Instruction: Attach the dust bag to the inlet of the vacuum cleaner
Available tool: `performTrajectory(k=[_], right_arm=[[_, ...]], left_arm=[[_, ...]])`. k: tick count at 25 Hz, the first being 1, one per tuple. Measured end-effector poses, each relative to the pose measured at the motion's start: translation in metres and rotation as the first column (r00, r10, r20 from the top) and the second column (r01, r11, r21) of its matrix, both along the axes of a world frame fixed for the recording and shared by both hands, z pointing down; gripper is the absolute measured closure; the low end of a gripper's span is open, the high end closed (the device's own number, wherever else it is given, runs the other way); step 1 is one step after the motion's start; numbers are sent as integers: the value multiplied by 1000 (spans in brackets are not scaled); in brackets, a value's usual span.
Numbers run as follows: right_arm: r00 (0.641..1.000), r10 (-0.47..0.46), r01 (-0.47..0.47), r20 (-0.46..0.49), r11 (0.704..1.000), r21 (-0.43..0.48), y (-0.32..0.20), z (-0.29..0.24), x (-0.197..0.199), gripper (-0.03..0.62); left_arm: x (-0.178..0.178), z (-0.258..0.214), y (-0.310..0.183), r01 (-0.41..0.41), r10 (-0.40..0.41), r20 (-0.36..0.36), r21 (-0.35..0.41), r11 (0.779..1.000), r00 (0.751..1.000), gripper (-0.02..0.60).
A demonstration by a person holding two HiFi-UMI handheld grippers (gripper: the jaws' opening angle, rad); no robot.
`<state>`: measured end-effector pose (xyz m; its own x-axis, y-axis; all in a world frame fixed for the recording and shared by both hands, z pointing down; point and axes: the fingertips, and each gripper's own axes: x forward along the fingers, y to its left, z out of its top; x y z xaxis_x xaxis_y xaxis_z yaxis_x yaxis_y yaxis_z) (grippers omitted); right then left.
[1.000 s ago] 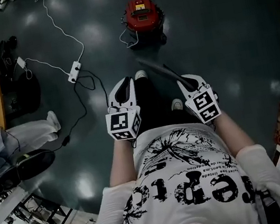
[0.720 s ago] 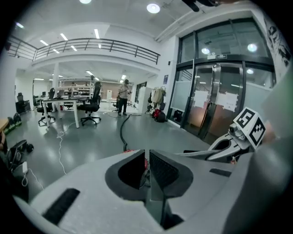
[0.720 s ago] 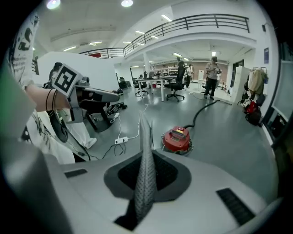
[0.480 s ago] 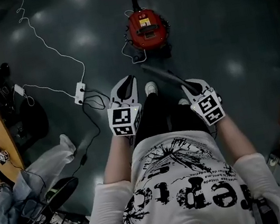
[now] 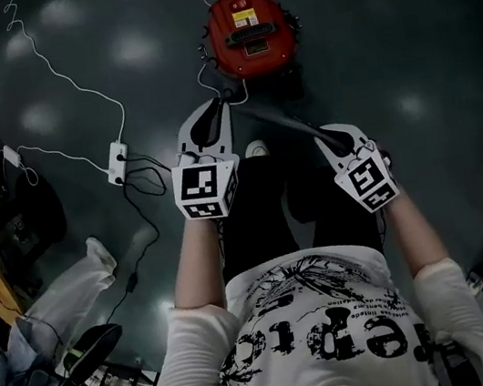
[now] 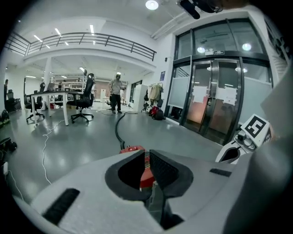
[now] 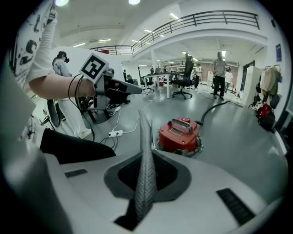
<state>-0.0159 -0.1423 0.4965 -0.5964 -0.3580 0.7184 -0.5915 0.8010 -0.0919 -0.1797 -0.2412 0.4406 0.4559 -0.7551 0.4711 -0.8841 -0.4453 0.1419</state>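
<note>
Head view: dust bag (image 5: 277, 123), flat, clamped at one end in right gripper (image 5: 328, 135), right of centre; long axis slants to upper left, free end pointing toward the tip of left gripper (image 5: 216, 109), whose jaws stand a slit apart, empty. Vacuum cleaner (image 5: 250, 33), red, top centre, apart from the bag. Risk, as judged: the unsupported free end may sag or swing and miss an inlet no view shows.

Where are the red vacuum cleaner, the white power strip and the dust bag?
vacuum cleaner (image 5: 251, 38), head view, its red top.
power strip (image 5: 116, 161), head view, white body.
dust bag (image 7: 146, 174), right gripper view, grey textured side.
</note>
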Motion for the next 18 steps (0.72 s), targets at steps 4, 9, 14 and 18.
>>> performTrajectory(k=[4, 9, 14, 18], right_arm=[[996, -94, 94, 5, 994, 54, -9, 86, 15, 572], [978, -206, 207, -22, 965, 159, -23, 161, 25, 572], [961, -276, 275, -32, 926, 258, -26, 188, 25, 572], [949, -314, 311, -31, 912, 267, -29, 190, 24, 572]], left_arm=[[10, 86, -17, 9, -10, 21, 46, 999, 1000, 546], [22, 150, -42, -46, 36, 67, 160, 986, 997, 546], [22, 164, -63, -93, 60, 152, 225, 970, 987, 546], [28, 167, -75, -198, 120, 313, 230, 953, 942, 535]])
